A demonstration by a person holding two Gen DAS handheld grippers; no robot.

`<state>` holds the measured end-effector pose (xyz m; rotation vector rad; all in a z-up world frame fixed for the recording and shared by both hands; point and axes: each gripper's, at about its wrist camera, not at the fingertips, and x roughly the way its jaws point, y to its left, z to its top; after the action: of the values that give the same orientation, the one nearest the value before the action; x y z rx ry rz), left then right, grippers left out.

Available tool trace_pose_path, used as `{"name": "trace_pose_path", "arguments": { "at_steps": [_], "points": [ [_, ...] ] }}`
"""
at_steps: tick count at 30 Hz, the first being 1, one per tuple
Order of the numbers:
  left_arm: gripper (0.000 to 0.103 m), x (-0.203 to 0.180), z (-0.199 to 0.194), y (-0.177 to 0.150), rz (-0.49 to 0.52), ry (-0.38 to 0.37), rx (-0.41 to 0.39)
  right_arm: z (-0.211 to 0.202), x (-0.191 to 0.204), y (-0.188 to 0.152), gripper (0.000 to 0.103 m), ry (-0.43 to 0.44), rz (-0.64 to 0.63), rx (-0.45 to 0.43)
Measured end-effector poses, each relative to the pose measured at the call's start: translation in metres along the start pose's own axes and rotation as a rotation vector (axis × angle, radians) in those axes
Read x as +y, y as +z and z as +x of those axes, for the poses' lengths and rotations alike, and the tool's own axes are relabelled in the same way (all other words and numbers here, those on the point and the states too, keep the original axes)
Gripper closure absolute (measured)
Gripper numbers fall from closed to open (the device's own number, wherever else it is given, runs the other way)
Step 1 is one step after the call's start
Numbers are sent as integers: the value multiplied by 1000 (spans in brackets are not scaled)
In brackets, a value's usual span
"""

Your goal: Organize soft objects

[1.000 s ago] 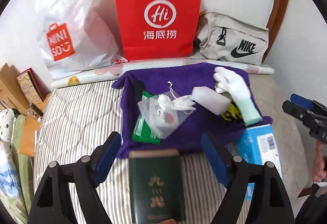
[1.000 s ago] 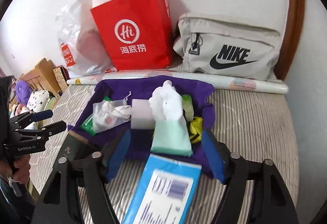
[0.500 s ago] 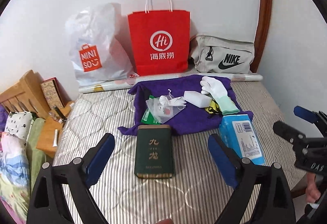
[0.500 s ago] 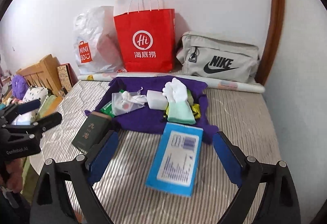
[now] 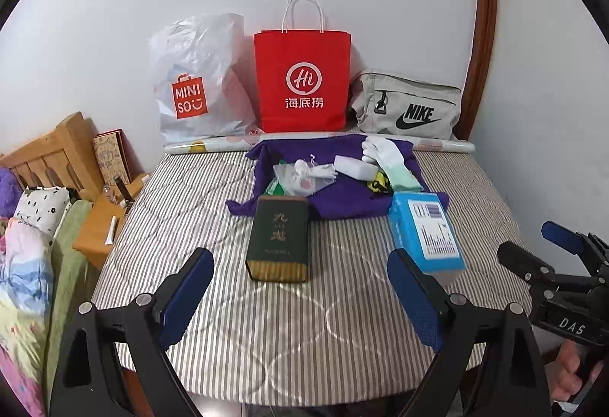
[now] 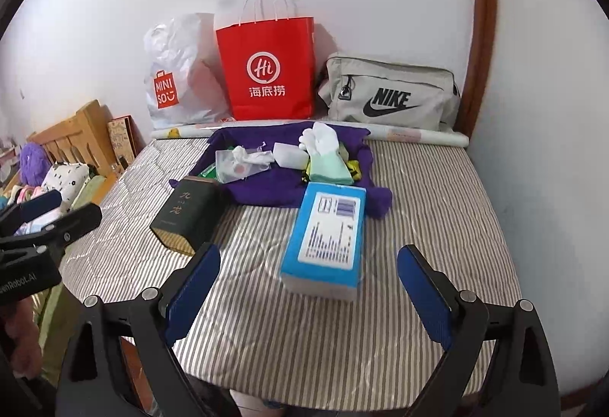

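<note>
A purple cloth [image 5: 342,200] [image 6: 266,188] lies spread on the striped mattress [image 5: 304,322]. On it rest a white-and-green glove [image 5: 392,162] [image 6: 325,154], a clear pouch with white stuffing [image 5: 304,177] [image 6: 239,162], a white block [image 5: 354,167] and a green packet. In front lie a dark green box [image 5: 279,238] [image 6: 188,217] and a blue box [image 5: 428,234] [image 6: 327,238]. My left gripper [image 5: 300,287] is open, near the green box. My right gripper [image 6: 308,284] [image 5: 548,249] is open, near the blue box. Neither holds anything.
Against the wall stand a white Miniso bag [image 5: 194,86], a red paper bag [image 5: 302,82] and a grey Nike bag [image 5: 407,109], with a rolled sheet [image 5: 441,145] before them. A wooden headboard [image 5: 49,158] and bedding [image 5: 23,265] lie left.
Both grippers have pulled back from the purple cloth toward the mattress's near edge and opened wider. The green box and blue box now lie clear of the jaws.
</note>
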<state>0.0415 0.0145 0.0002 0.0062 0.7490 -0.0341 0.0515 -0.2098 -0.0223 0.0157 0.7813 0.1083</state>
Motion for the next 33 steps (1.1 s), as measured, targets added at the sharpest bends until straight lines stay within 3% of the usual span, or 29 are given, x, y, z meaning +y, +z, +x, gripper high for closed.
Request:
{"name": "trace_pose_path", "arguments": {
  "at_steps": [9, 33],
  "points": [
    [11, -4, -16, -18, 0, -7, -10, -15, -3, -18, 10, 4, 15, 5],
    [11, -11, -27, -22, 10, -11, -28, -36, -6, -23, 10, 15, 25, -25]
  ]
}}
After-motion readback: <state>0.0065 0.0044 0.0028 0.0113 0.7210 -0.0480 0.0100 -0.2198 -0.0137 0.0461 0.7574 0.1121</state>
